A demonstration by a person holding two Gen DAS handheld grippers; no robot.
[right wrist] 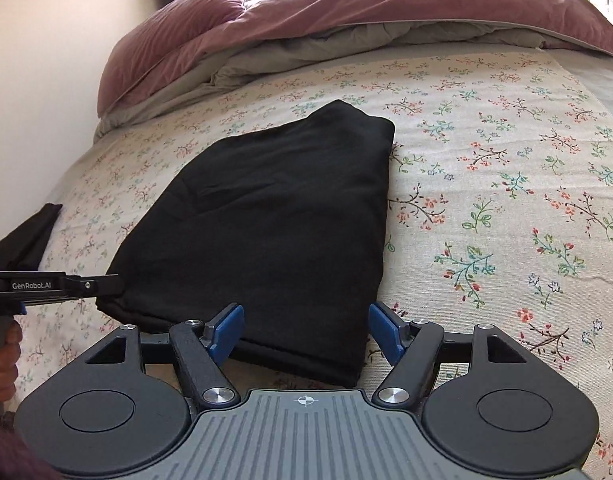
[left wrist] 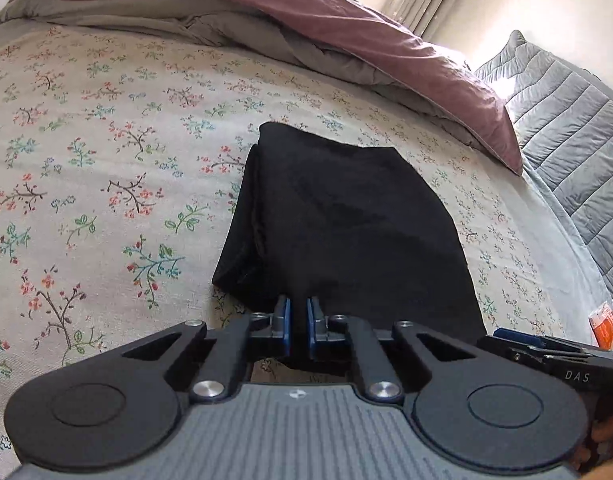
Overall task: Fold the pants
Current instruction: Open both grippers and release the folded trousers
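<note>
We note the black pants point(right wrist: 266, 216) folded compact on the floral bedsheet point(right wrist: 506, 184), left gripper point(left wrist: 298, 312) nearly pressed together and empty, right gripper point(right wrist: 302, 324) spread wide; we should only square edges gently.

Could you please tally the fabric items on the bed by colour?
Black: 2, the folded black pants and a small black cloth at the bed's edge
Mauve: 1, the rumpled mauve duvet with grey lining
Floral: 1, the floral bedsheet
Total: 4
</note>
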